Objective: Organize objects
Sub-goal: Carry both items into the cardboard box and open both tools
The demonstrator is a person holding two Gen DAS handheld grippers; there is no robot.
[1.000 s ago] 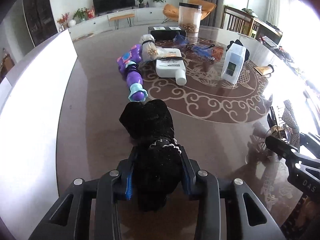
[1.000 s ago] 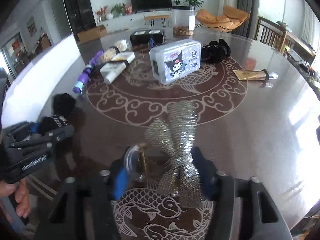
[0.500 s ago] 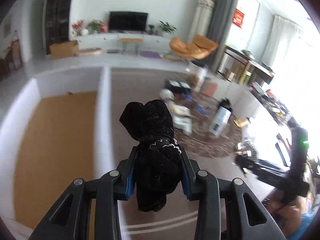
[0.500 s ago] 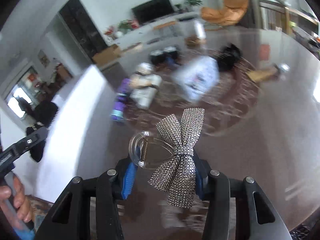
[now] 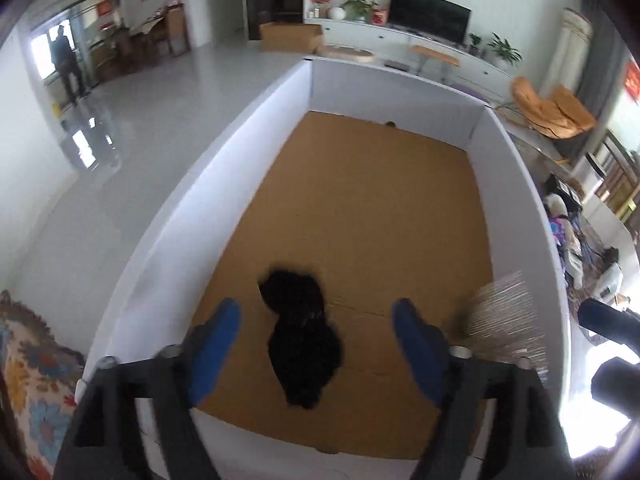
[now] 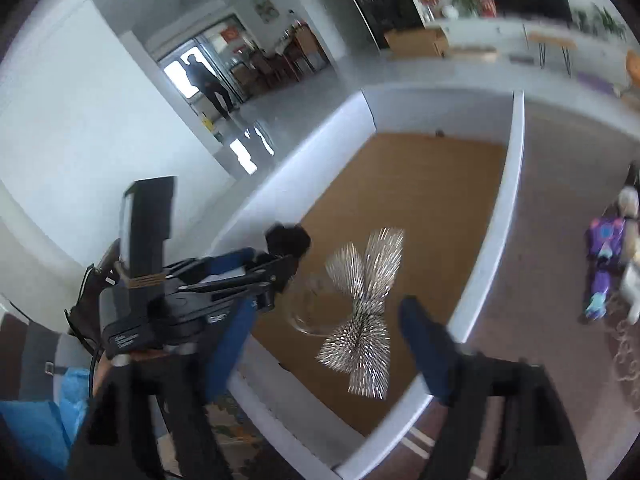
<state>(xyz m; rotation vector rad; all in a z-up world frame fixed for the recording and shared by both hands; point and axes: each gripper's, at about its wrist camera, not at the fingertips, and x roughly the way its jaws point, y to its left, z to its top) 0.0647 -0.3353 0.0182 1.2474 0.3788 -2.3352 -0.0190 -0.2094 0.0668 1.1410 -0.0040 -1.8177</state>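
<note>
With both tongs opening above the white box (image 5: 516,184), we see the black scrunchie (image 5: 302,336) between the left tongs (image 5: 316,324) and the silver bow clip (image 6: 360,308) between the right tongs (image 6: 332,344), both unpinched at six o'clock of the box floor, while a purple toy (image 6: 604,264) and more wait on the table (image 6: 552,240).

Both claws (now over box) opening

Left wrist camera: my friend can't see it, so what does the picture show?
A fluffy black fabric hair bow is in the air between the blue fingertips of the opening left claw, untouched, above the brown floor of a white-walled cardboard box. A blurred silver sparkly bow is at right.
</note>
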